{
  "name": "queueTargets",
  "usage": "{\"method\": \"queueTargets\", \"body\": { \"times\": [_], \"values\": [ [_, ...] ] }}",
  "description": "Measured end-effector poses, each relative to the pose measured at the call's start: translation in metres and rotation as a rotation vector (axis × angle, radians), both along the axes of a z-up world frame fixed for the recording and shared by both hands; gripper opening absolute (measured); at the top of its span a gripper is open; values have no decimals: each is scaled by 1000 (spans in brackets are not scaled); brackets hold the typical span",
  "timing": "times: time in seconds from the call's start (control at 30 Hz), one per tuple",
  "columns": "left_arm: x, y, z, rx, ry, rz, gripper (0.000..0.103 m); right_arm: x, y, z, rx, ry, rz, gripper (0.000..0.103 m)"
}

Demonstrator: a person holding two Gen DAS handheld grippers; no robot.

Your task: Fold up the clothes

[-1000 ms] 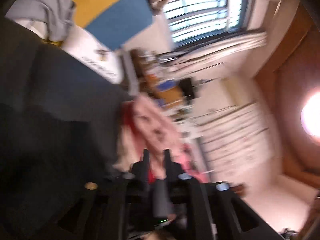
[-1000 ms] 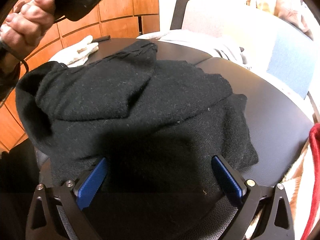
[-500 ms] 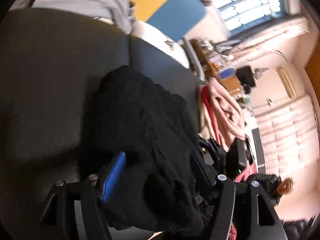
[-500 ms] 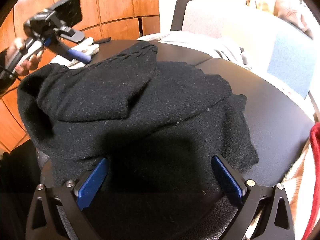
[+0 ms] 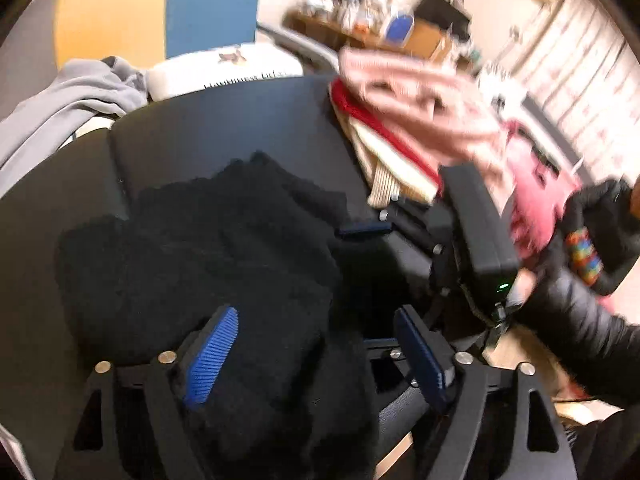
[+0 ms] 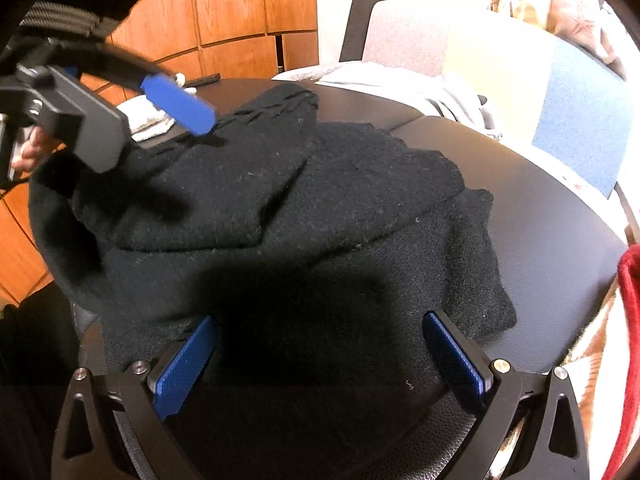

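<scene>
Black knit garment (image 6: 320,216) lies bunched on the dark leather-look counter (image 6: 552,216), one flap folded over its upper left part; its near edge reaches the counter's front rim.

Right hand-held gripper (image 6: 320,356): blue pads set wide apart, hovering over the garment's near edge, nothing between them. Left hand-held gripper (image 5: 316,356): pads likewise spread, with the garment's end below and between them (contact with the cloth cannot be judged). In the right wrist view it comes in from the upper left, one blue pad (image 6: 178,104) over the garment's far left part, a hand (image 6: 30,152) behind it.

Around: grey garment (image 5: 68,96) heaped at the counter's far edge; pink, red and cream cloths (image 5: 404,112) stacked at the right edge; white cloth (image 6: 148,118) beyond the black garment; wooden panelling (image 6: 240,12) behind. Blue and yellow panels (image 5: 160,4) stand behind the grey heap.

White item (image 5: 224,72) past the counter carries dark print, too blurred to read.
</scene>
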State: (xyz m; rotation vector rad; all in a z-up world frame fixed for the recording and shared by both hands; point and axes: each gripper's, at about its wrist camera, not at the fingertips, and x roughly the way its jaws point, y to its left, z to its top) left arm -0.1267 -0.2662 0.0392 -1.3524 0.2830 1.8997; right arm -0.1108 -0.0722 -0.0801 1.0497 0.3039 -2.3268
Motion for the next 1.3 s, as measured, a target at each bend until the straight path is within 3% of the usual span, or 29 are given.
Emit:
{"method": "queueTargets", "body": {
  "times": [0.1,0.23,0.4,0.47,0.5,0.53,0.57,0.6,0.63,0.7,0.8,0.87,1.0,1.07,1.13,1.3],
  "values": [
    [-8,18,-16,-84,-58,30,82,0,0,0,1,3,1,103],
    [-21,29,-30,-181,-88,139,82,-1,0,0,-4,6,3,103],
    [-17,45,-40,-339,-24,161,80,-1,3,1,-21,4,7,103],
    [-17,45,-41,-370,6,177,67,-2,4,1,-27,2,8,103],
    [-19,40,-39,-355,2,193,52,-2,4,1,-28,2,9,103],
    [-23,32,-36,-323,-14,212,38,-2,4,1,-29,2,9,103],
    [-27,24,-32,-291,-30,231,31,-1,4,1,-27,2,9,103],
    [-33,12,-29,-229,-73,260,18,-1,4,1,-26,3,9,103],
    [-41,-3,-26,-149,-133,292,13,-1,3,1,-20,4,8,103],
    [-51,-33,-26,4,-238,344,11,0,-1,1,4,10,8,103],
    [-57,-75,-14,291,-305,377,10,1,-4,1,21,13,7,103],
    [-57,-93,1,475,-318,377,10,1,-5,1,28,13,6,103],
    [-57,-109,37,713,-297,318,10,2,-8,1,39,13,5,103],
    [-59,-103,46,782,-299,282,10,3,-8,2,41,15,-2,103],
    [-60,-87,49,797,-314,240,10,4,-9,2,45,17,-12,103],
    [-67,-36,12,697,-401,185,10,6,-11,3,49,21,-22,103]
  ]
}}
